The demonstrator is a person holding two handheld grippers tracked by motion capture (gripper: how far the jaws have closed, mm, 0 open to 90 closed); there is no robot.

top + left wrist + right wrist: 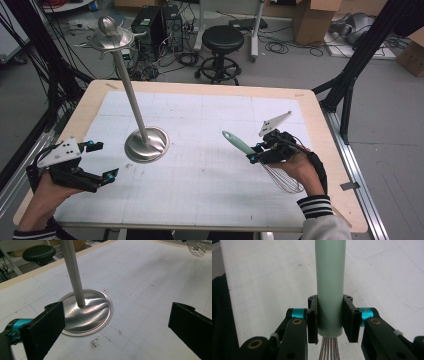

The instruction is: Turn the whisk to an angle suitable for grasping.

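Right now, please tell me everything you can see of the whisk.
The whisk has a smooth pale green handle, which looks like plastic, and a cage of thin metal wires. The right gripper is shut on the handle just above the wires, with one of its fingers pressing each side. In the high view the handle points up and left, and the wire end lies toward the person's hand.

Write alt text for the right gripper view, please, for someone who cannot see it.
Two black jaws of the right gripper clamp the pale green handle of a whisk, one on each side, just above where its wires begin. Behind lies a white gridded table cover, out of focus.
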